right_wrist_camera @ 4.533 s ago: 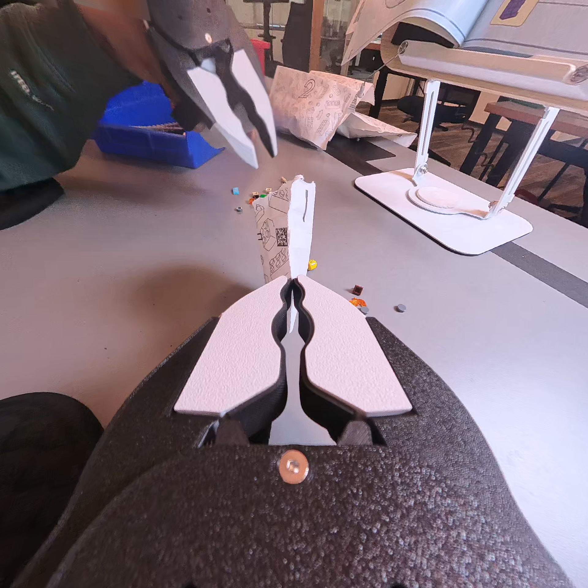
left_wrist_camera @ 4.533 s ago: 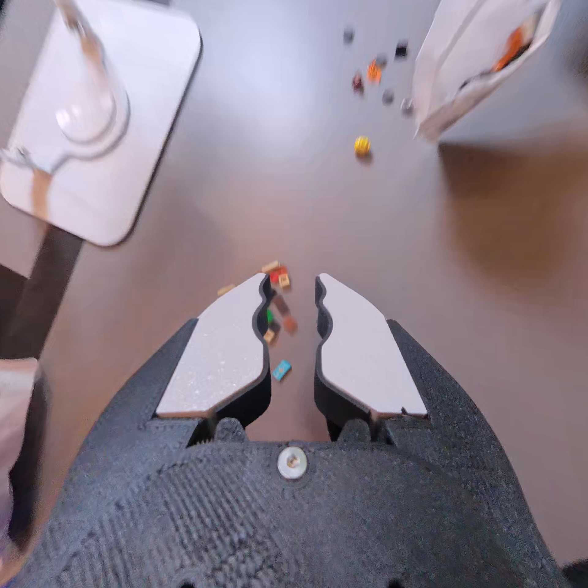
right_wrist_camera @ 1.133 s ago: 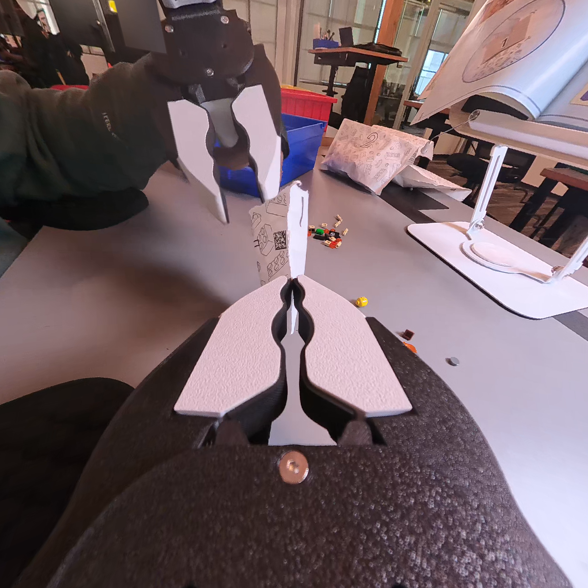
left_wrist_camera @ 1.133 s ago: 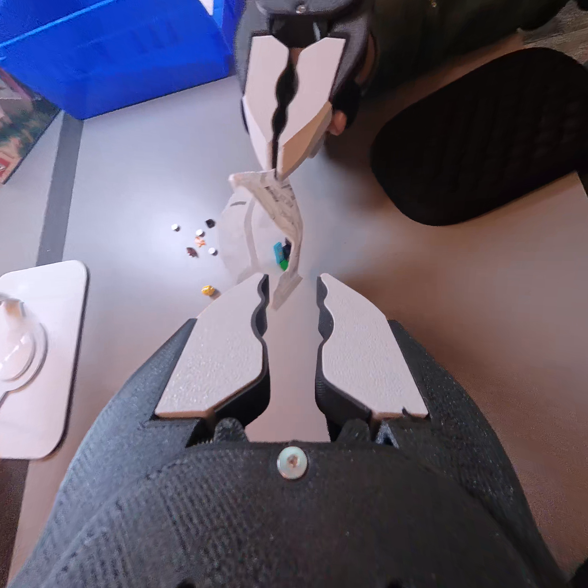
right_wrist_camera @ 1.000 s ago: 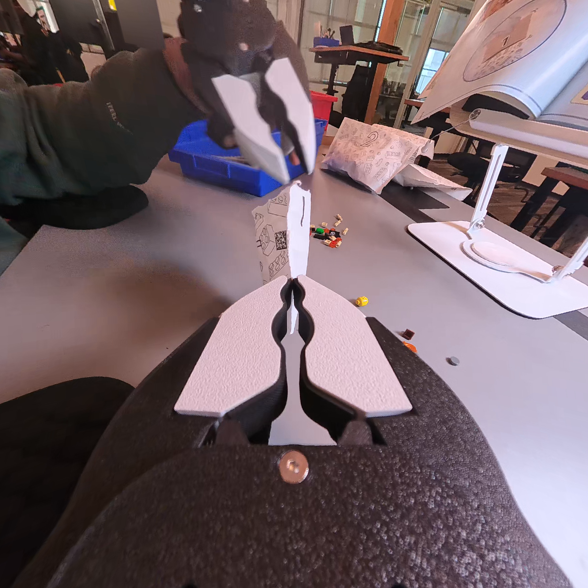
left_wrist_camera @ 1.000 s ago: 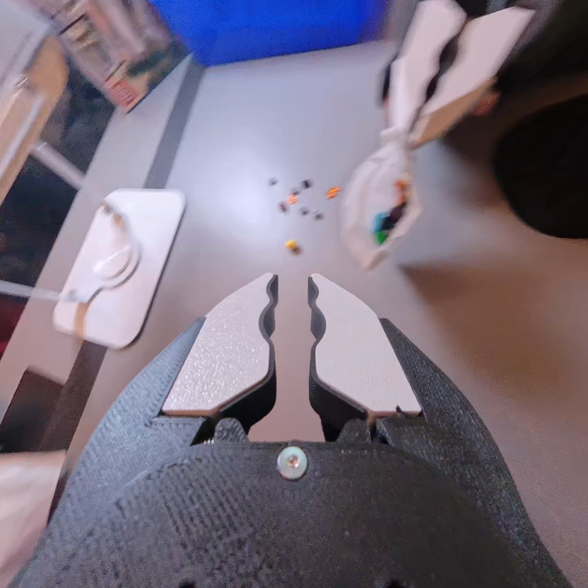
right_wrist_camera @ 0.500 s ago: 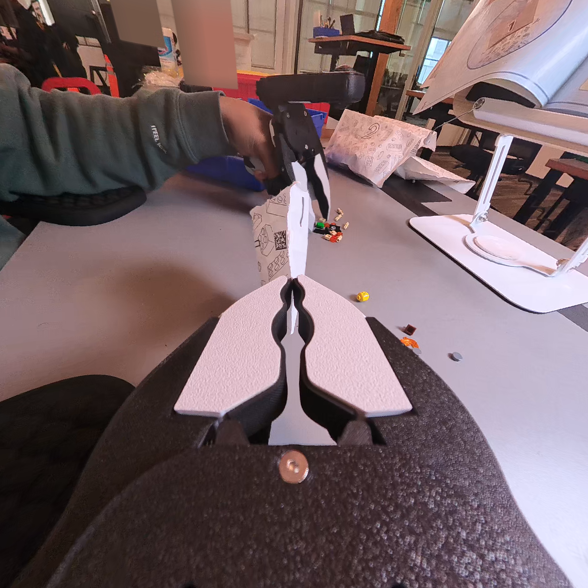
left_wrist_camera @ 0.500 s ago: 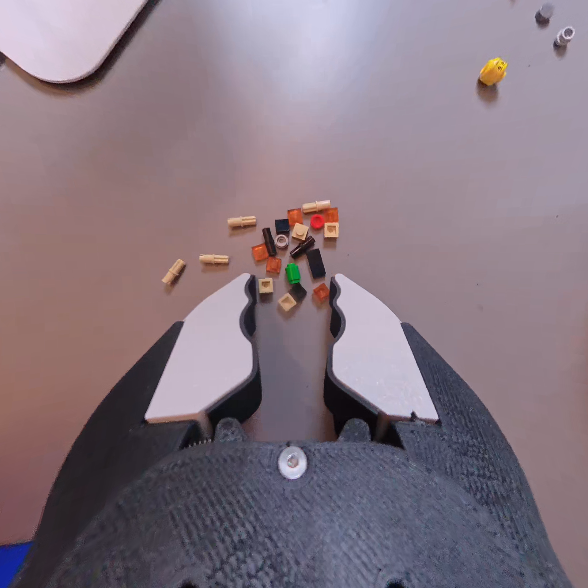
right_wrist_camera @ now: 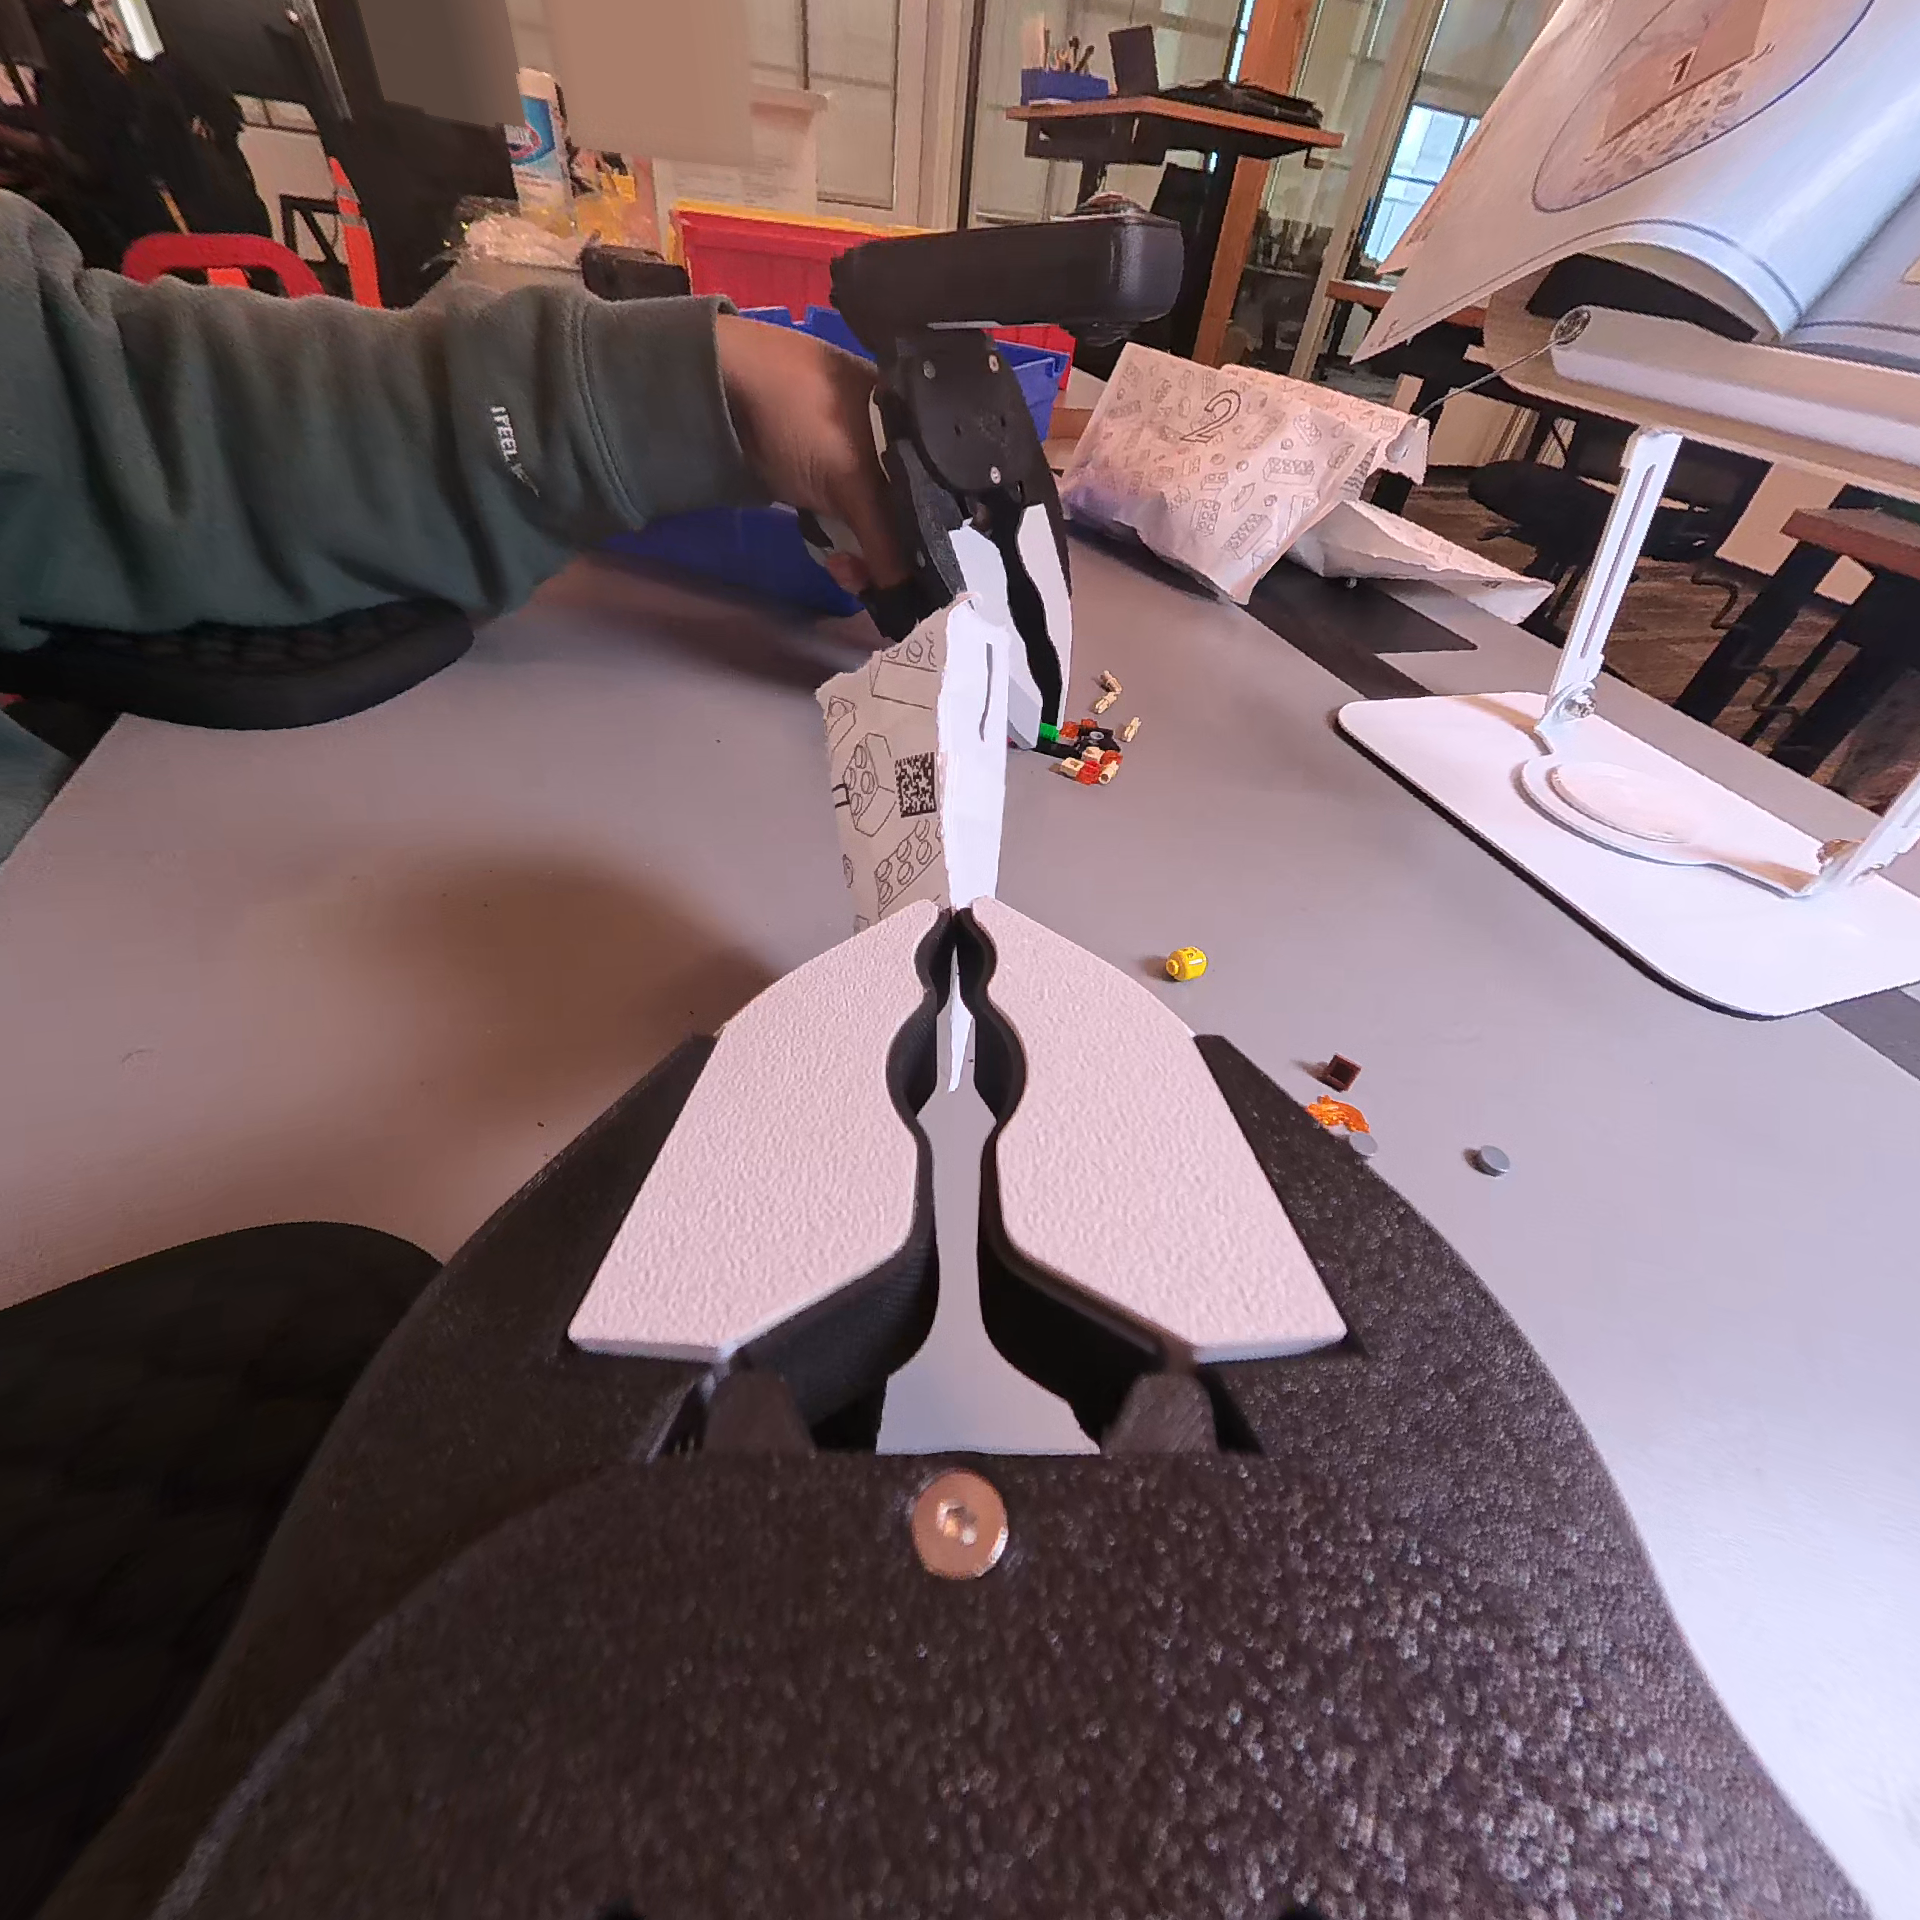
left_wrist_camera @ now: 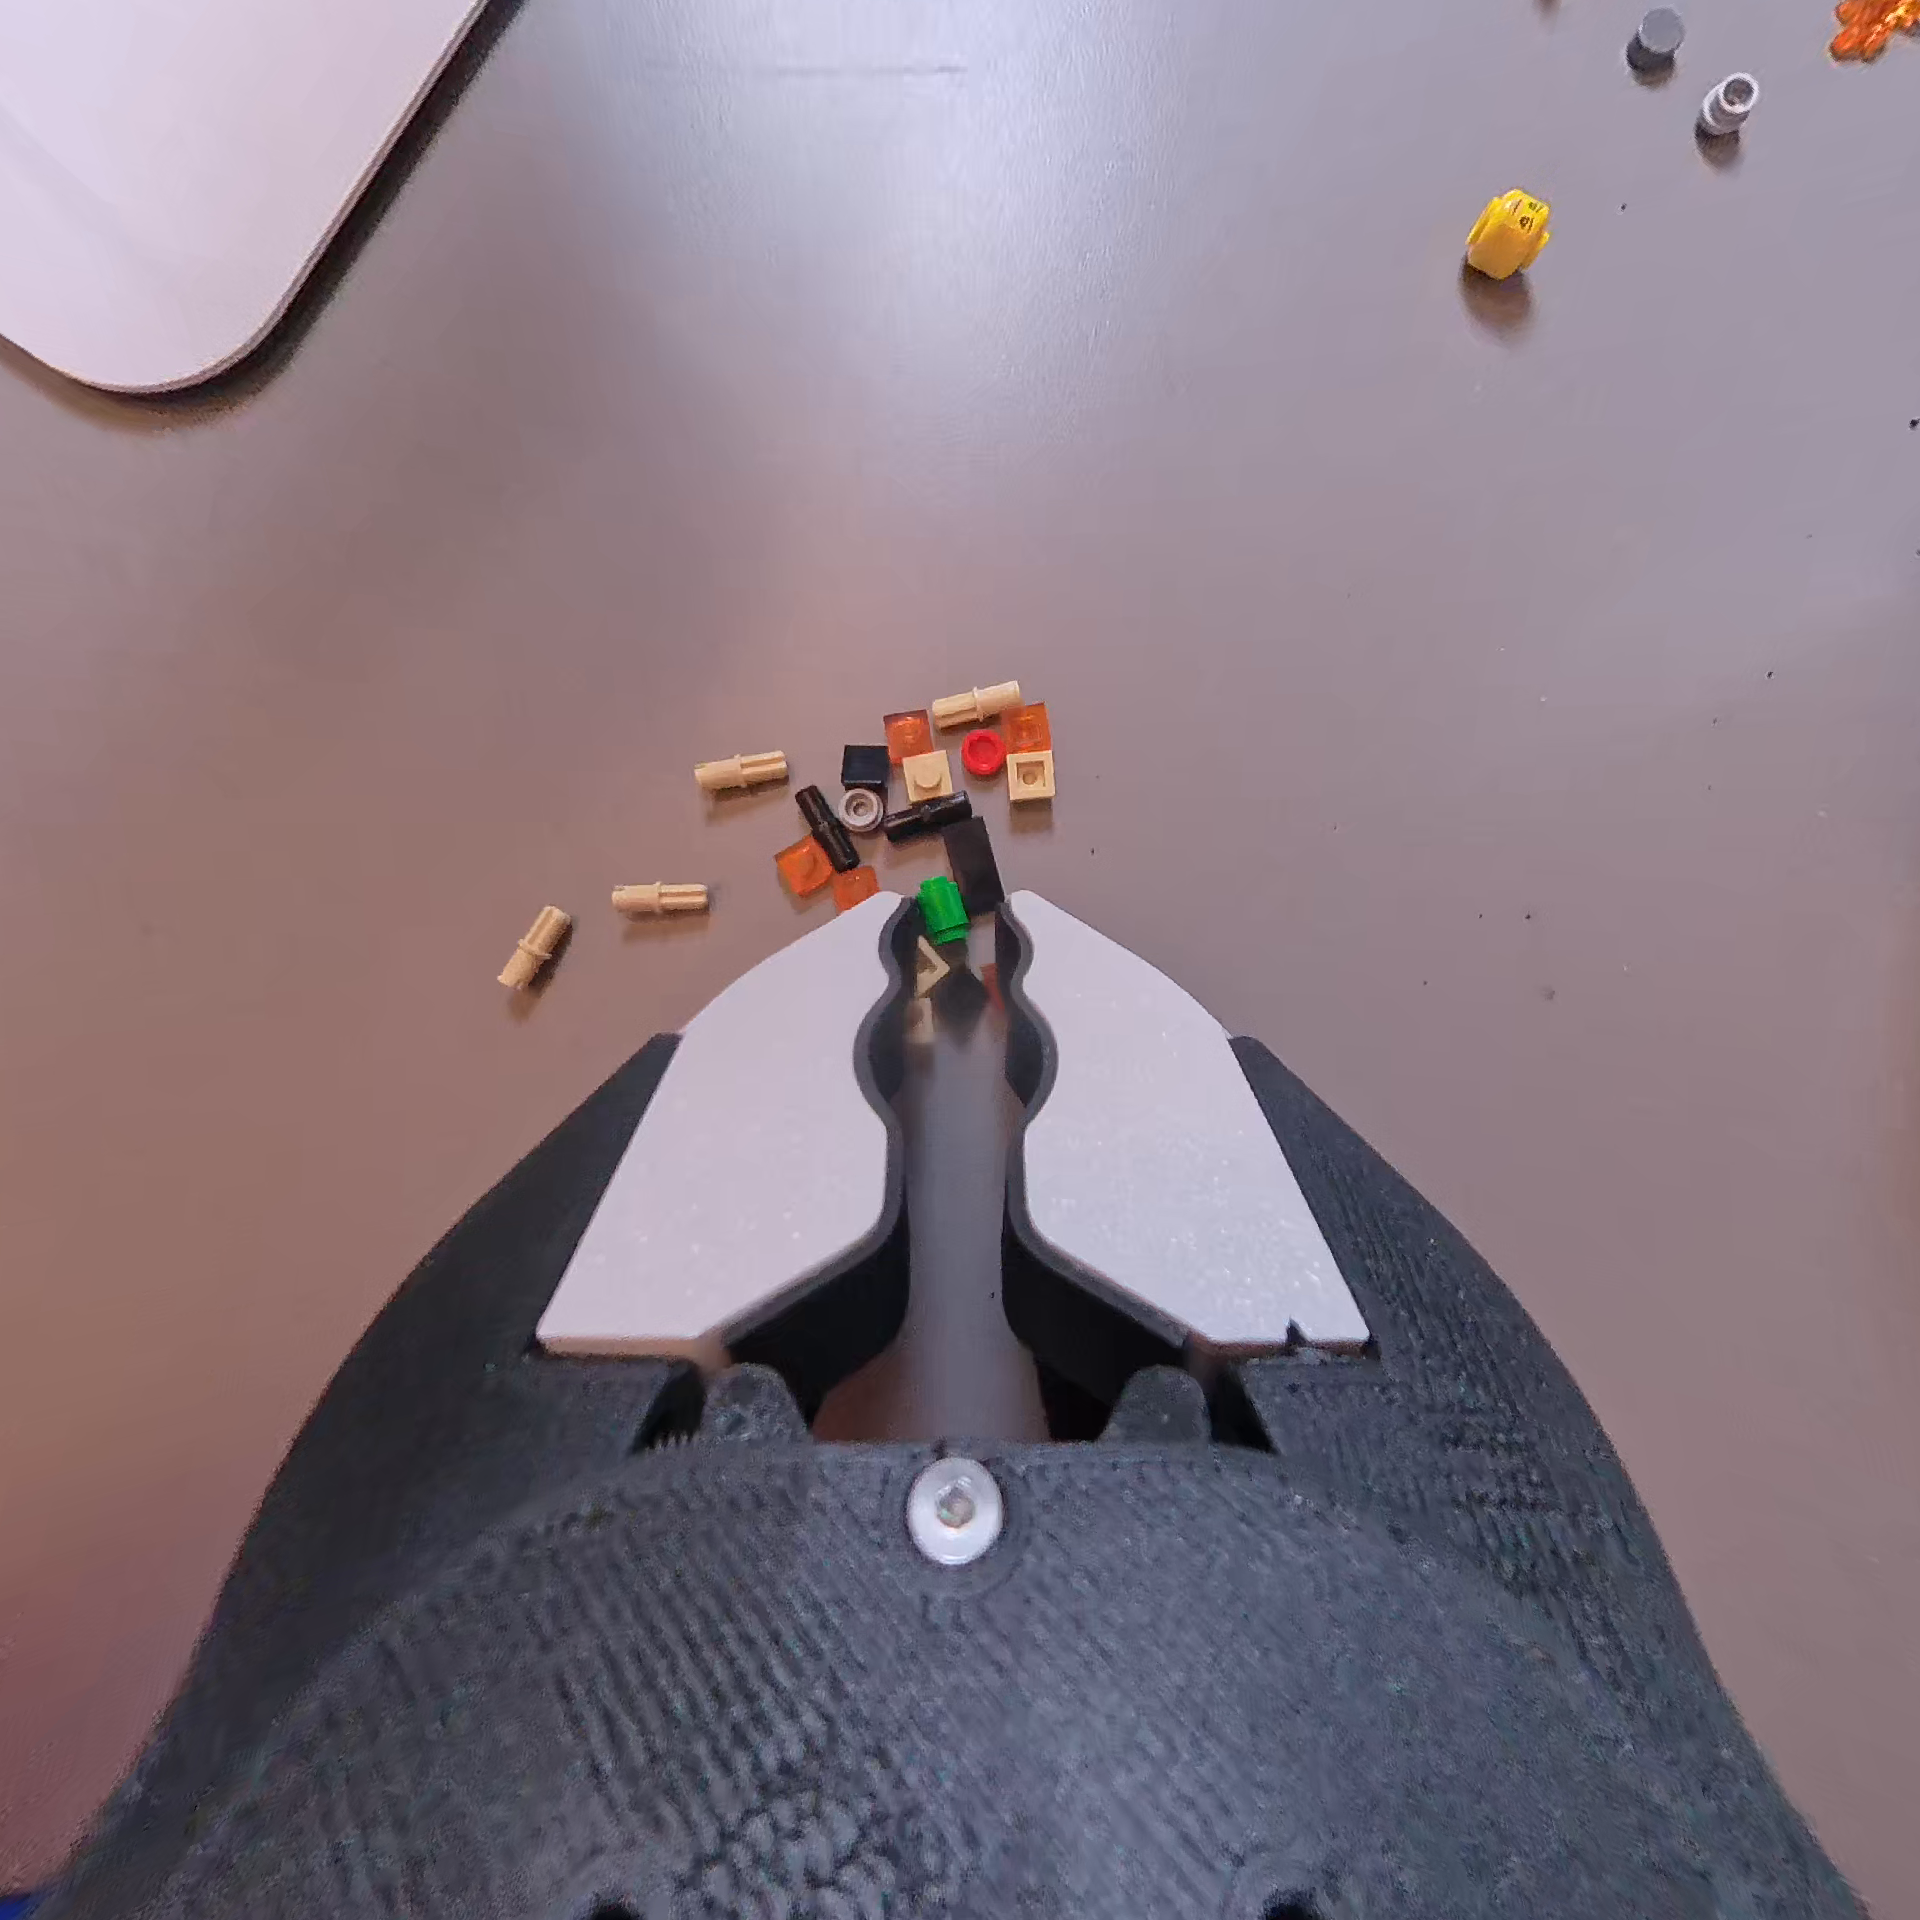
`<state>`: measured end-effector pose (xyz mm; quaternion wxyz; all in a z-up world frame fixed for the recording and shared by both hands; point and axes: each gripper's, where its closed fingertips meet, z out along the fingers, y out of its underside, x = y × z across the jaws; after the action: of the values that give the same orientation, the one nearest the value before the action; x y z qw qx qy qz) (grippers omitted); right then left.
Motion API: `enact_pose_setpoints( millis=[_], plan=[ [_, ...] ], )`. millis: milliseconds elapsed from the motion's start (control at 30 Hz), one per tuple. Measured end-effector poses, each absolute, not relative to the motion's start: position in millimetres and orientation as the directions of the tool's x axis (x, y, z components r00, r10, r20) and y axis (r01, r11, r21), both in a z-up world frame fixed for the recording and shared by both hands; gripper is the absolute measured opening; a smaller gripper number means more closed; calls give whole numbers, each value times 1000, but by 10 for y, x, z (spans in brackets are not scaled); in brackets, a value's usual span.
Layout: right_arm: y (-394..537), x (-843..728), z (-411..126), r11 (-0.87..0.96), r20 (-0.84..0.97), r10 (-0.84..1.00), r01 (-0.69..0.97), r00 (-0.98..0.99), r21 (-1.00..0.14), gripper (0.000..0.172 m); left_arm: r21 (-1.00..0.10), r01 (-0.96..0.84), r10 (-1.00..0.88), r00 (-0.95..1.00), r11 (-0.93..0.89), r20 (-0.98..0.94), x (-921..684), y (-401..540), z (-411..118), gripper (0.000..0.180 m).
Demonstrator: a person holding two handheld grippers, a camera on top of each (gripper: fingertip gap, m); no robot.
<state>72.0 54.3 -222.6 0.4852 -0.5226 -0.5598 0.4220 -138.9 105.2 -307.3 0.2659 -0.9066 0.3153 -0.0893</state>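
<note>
Torn paper bag [right_wrist_camera: 940,769] pinched tight in the right gripper [right_wrist_camera: 962,914], held up over the grey table [right_wrist_camera: 416,831].

Left gripper [left_wrist_camera: 948,906] is lowered over scattered bricks [left_wrist_camera: 925,774], jaws narrowly parted around a green stud [left_wrist_camera: 941,908], grip can't be confirmed.

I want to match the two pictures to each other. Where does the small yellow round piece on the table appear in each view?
Left wrist view: the yellow round piece lies at the upper right, far from the fingers.
Right wrist view: it lies just right of centre, beside the right gripper.
Shared landmark: the cluster of small bricks.
</note>
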Motion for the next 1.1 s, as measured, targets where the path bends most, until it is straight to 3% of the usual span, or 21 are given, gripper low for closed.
enact_pose_setpoints(
  millis=[233,333,500,600,800,900,967,1100],
  plan=[
    [538,720,-2228,99,103,995,176,16,-979,1,-556,-569,-661,749,-606,-47,-1350,1060,-3029,8],
    [538,719,-2229,96,100,995,176,14,-980,1,-613,-563,-691,721,-554,-37,-1224,1043,-2844,8],
    [538,719,-2227,95,98,995,173,13,-980,1,-809,-515,-864,503,-282,-19,-390,707,-2151,8],
    [523,718,-2221,100,103,995,168,8,-981,1,-844,-521,-916,388,-130,-99,76,475,-1923,11],
    [520,716,-2225,104,107,994,173,8,-979,1,-795,-599,-944,310,-100,-115,302,323,-2131,27],
    [535,724,-2225,105,108,994,174,13,-979,1,-782,-615,-924,350,-101,-156,126,413,-2058,27],
    [547,730,-2222,102,107,994,173,16,-980,1,-756,-628,-867,468,-188,-173,-215,579,-1983,24],
    [553,728,-2230,96,101,995,177,16,-980,1,-520,-687,-697,682,-508,-220,-1279,823,-2400,30]
  ],
)
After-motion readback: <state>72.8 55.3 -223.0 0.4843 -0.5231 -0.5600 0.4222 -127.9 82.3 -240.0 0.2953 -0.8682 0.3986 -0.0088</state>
